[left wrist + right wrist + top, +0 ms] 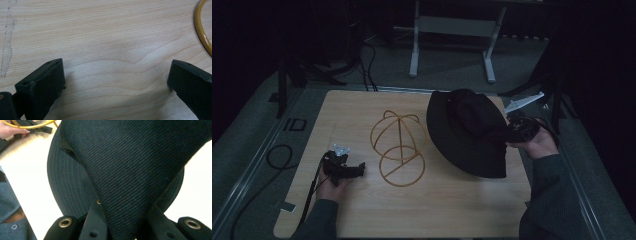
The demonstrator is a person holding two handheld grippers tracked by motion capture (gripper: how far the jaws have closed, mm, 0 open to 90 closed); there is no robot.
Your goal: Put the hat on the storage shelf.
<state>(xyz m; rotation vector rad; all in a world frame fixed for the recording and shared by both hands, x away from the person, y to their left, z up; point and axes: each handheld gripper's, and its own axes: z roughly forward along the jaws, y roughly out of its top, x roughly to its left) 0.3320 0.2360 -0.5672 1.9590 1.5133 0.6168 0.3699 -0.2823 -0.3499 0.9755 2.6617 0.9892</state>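
A black bucket hat (467, 132) hangs tilted over the right half of the wooden table (422, 210), its brim low near the surface. My right gripper (512, 132) is shut on the hat's crown from the right. In the right gripper view, the dark twill of the hat (130, 165) is pinched between the jaws of the right gripper (127, 220). A yellow wire hat stand (399, 147) lies on its side at the table's middle. To its left, my left gripper (357, 170) rests open on the table; in its own view the left gripper (116, 85) has bare wood between its jaws, with the yellow wire (201, 32) at the right edge.
A white metal frame (452, 30) stands on the floor beyond the table. A black cable (277, 155) loops on the floor to the left. The person's grey sleeves (547, 200) come in at the bottom corners. The table's front strip is bare wood.
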